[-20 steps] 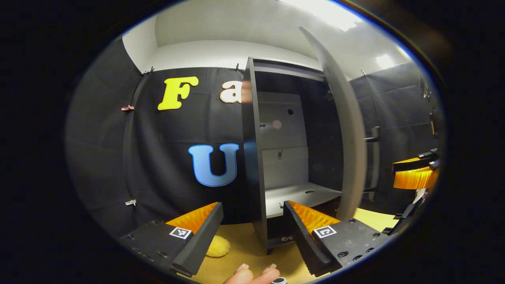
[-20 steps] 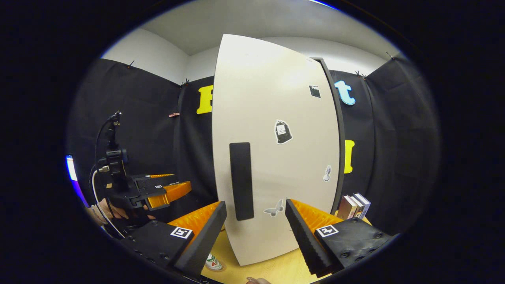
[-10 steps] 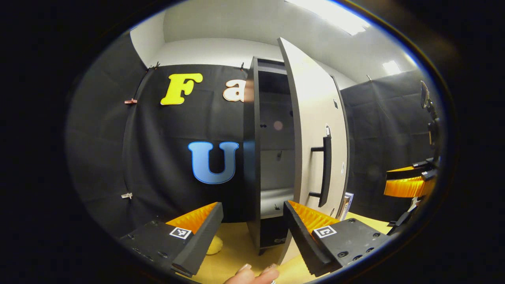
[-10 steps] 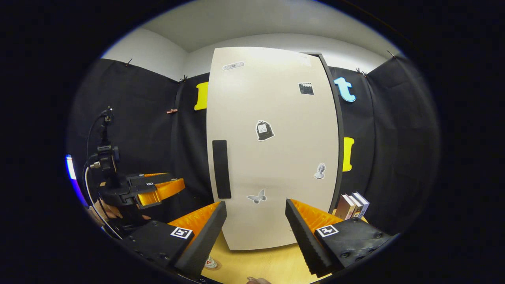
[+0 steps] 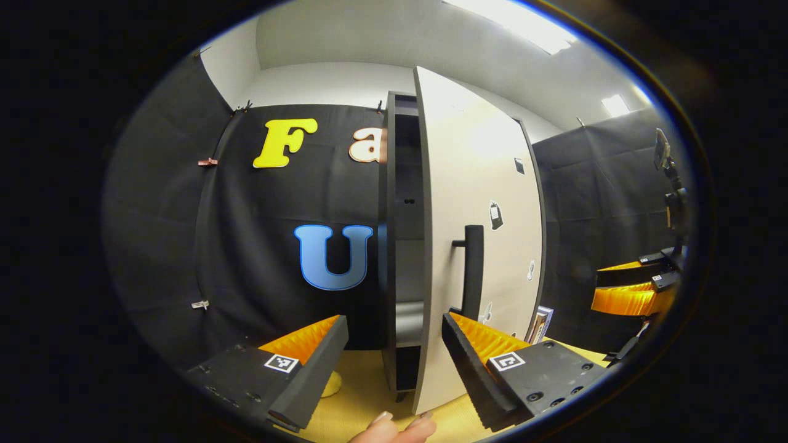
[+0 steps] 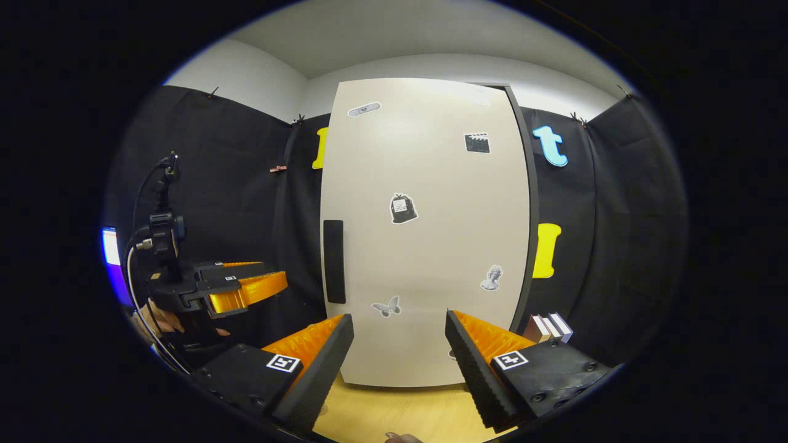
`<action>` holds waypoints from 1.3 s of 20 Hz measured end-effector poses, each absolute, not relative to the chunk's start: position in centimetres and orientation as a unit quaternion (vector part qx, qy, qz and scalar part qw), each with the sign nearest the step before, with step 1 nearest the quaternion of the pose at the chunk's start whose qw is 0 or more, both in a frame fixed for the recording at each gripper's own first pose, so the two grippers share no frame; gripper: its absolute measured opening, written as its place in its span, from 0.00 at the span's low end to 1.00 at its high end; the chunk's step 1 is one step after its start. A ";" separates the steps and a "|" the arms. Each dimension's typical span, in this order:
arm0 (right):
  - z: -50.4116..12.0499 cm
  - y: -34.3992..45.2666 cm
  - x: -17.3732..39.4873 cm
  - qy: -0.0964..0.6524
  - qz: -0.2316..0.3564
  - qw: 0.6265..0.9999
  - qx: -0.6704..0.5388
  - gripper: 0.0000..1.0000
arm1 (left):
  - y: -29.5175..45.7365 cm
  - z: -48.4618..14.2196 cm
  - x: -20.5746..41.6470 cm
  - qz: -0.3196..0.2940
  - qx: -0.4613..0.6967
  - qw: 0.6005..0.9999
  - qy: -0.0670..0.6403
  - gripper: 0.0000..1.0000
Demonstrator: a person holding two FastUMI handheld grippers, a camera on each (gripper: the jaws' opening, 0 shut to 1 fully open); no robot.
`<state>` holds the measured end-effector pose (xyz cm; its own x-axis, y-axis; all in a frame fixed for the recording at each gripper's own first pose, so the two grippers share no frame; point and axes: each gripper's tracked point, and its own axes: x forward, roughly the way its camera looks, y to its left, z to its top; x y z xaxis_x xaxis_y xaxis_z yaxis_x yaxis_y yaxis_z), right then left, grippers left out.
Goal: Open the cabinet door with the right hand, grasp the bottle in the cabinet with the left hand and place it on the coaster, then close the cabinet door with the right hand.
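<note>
In front of the cabinet (image 5: 394, 246), both grippers are held level and pointed toward it, apart from each other and from the door. The left gripper (image 5: 394, 344) sits low over the yellow tabletop (image 5: 363, 406), aimed at the narrow dark gap at the door's free edge; its jaws are spread wide with nothing between them, and the fingertips of the holding hand (image 5: 394, 427) show at the bottom edge of the left gripper view. In the right gripper view the same gripper (image 6: 243, 292) appears at the left, level, a cable rising from its mount and a hand (image 6: 161, 317) wrapped around its grip. The right gripper (image 6: 399, 344) faces the pale front of the cabinet door (image 6: 425, 234) squarely; its jaws are likewise spread wide, gripping nothing and touching nothing. In the left gripper view it (image 5: 634, 289) lies at the far right, well clear of the door. The door stands nearly shut, slightly ajar, its dark vertical handle (image 5: 473, 271) near the free edge and small stickers (image 6: 403, 208) scattered over its face. A few books (image 6: 550, 327) stand on the table just right of the cabinet. A slice of pale shelf (image 5: 407, 320) shows through the gap.
</note>
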<state>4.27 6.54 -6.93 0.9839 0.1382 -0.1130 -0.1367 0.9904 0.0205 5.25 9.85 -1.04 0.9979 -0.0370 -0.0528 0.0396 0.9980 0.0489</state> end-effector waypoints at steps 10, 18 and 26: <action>-7.3 6.7 7.0 0.068 0.139 0.987 0.034 0.98 | 7.7 1.1 3.4 0.023 0.037 0.999 -0.013 0.96; -7.4 7.1 7.3 0.065 0.153 0.986 0.028 0.98 | 6.7 -0.2 2.9 0.024 0.038 0.999 0.003 0.96; -6.9 6.1 7.1 0.052 0.122 0.991 0.011 0.98 | 5.7 0.1 3.3 0.022 0.026 0.999 0.005 0.96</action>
<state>7.14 6.14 -6.90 0.9648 0.2429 -0.1005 -0.2407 0.9700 0.0340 3.33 5.70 0.09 0.9990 0.0437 -0.0087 -0.0431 0.9977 0.0529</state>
